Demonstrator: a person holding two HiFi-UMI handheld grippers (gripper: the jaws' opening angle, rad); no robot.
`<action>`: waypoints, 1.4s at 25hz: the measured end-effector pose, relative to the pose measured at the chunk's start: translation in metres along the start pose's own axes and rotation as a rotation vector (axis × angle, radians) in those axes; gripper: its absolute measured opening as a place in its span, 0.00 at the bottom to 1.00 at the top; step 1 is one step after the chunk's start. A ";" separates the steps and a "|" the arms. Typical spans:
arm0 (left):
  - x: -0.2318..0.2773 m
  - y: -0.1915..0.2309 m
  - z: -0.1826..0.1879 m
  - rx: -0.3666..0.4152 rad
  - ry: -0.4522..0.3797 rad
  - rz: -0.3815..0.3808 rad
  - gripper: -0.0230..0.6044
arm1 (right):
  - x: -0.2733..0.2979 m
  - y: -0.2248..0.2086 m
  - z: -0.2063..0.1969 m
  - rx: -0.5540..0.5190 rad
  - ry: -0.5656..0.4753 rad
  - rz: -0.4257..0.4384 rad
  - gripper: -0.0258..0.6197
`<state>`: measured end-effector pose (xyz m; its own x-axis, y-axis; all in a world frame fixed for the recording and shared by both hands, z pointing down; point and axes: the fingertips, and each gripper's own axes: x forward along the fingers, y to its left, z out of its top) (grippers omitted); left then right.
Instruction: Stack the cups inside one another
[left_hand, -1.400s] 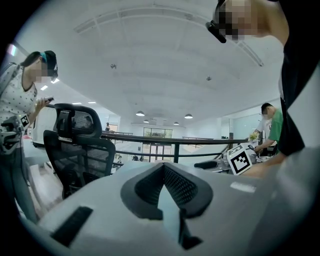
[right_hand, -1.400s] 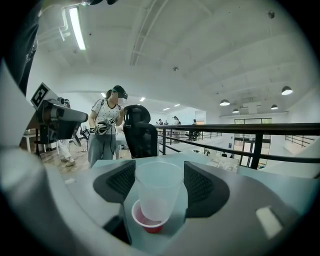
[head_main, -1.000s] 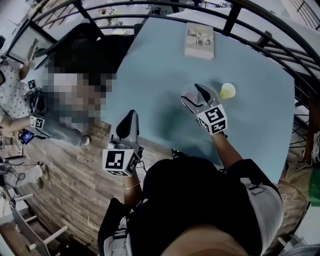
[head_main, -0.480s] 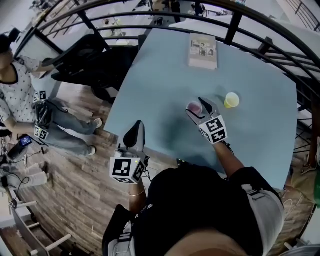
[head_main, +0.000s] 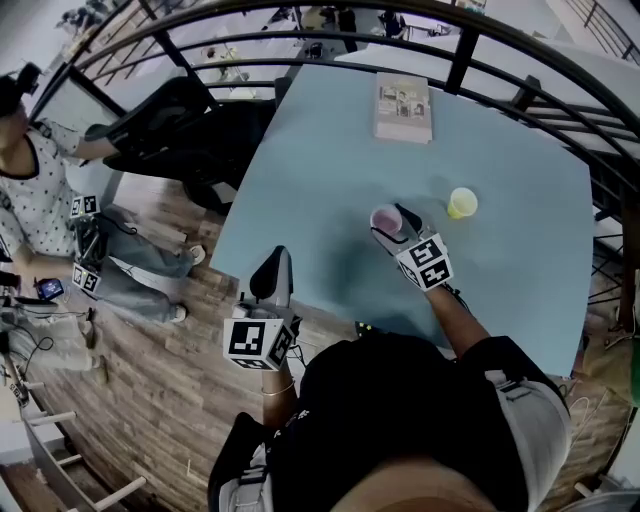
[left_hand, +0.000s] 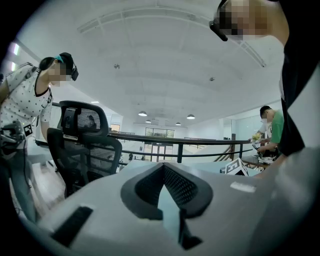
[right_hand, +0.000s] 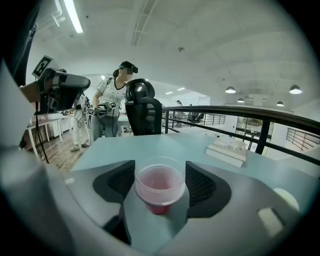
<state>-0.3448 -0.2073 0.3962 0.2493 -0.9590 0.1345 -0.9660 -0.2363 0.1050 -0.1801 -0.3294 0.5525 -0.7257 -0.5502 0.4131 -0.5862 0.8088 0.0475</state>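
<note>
Right gripper (right_hand: 160, 166) pinching clear plastic cup (right_hand: 160, 192) — nested in small red cup (right_hand: 159, 209) — on pale blue table (right_hand: 150, 145), left gripper (left_hand: 163, 167) pressed together, white booklet (head_main: 404, 107) print unreadable.

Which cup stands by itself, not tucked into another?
The yellow cup, alone on the table. The clear cup sits nested in the red cup, gripped by the right tool.
</note>
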 end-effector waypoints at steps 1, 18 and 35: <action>0.000 0.000 0.000 -0.001 -0.002 0.001 0.02 | 0.000 0.000 -0.001 -0.001 0.004 0.001 0.54; 0.019 -0.018 -0.001 0.003 -0.008 -0.065 0.02 | -0.047 -0.014 0.049 0.122 -0.211 -0.037 0.56; 0.080 -0.098 -0.001 0.044 0.006 -0.323 0.02 | -0.151 -0.074 0.039 0.228 -0.373 -0.299 0.11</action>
<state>-0.2299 -0.2604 0.3978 0.5440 -0.8322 0.1074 -0.8387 -0.5353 0.1005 -0.0412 -0.3143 0.4512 -0.5692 -0.8201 0.0583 -0.8206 0.5622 -0.1028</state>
